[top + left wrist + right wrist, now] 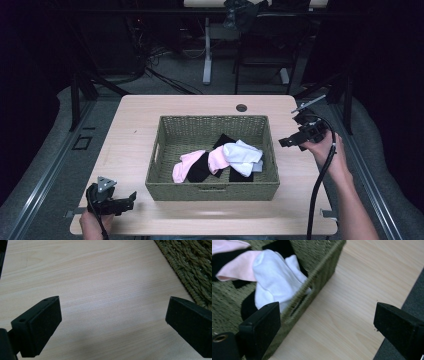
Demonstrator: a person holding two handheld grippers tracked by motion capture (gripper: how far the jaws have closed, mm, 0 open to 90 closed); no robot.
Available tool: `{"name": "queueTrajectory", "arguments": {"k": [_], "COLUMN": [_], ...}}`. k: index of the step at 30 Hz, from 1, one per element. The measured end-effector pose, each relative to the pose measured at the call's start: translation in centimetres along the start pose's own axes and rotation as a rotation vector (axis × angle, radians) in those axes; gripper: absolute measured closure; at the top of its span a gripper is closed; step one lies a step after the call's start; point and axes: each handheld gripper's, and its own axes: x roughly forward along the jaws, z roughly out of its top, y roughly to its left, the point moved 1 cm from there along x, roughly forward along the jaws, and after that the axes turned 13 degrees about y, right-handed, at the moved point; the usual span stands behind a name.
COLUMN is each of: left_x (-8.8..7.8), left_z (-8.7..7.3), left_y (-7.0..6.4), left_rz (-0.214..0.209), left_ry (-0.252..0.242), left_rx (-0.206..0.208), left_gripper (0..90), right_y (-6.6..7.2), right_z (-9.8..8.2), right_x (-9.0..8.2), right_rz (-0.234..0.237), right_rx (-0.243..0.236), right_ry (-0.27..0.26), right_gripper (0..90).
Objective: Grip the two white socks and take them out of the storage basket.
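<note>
A woven green basket (165, 131) stands mid-table and holds several socks: a white sock (241, 155), pink socks (184, 166) and black socks (200, 168). My left gripper (131, 199) is low at the table's front left corner, open, with bare wood between its jaws; the basket's weave (192, 267) shows at the upper right of the left gripper view. My right gripper (286, 142) hovers just right of the basket, open and empty. In the right gripper view the basket wall (317, 280), white sock (274, 277) and pink sock (237, 267) lie ahead on the left.
The light wood table (130, 125) has a round cable hole (241, 107) at the back. Its right edge (409, 290) drops to dark floor. A table leg and chairs stand behind, with cables on the floor.
</note>
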Motion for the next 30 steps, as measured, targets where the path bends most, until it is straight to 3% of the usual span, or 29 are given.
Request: {"name": "queueTrajectory", "arguments": {"k": [5,12,23,30], "left_x": [0.0,0.1,0.1,0.1], "left_z": [0.1,0.0,0.1,0.0], "left_y": [-0.1,-0.1,-0.1,0.0], "left_rz": [-0.004,-0.007,-0.008,-0.009], "left_ry": [0.003,0.001,0.002,0.000], "left_rx": [0.006,0.004,0.004,0.004], "left_gripper": [0.4,0.4,0.4,0.4], "right_y": [1.9,3.3,4.6,5.7], "right_z": [2.5,4.5,6.8,7.7], "right_x": [-0.4,-0.1,2.3,3.7], "right_rz": [-0.005,0.002,0.052,0.057], "right_rx": [-0.053,-0.084,-0.120,-0.141], "right_ry": [0.009,0.024,0.069,0.100], "right_gripper": [7.2,8.9,14.5,16.8]}}
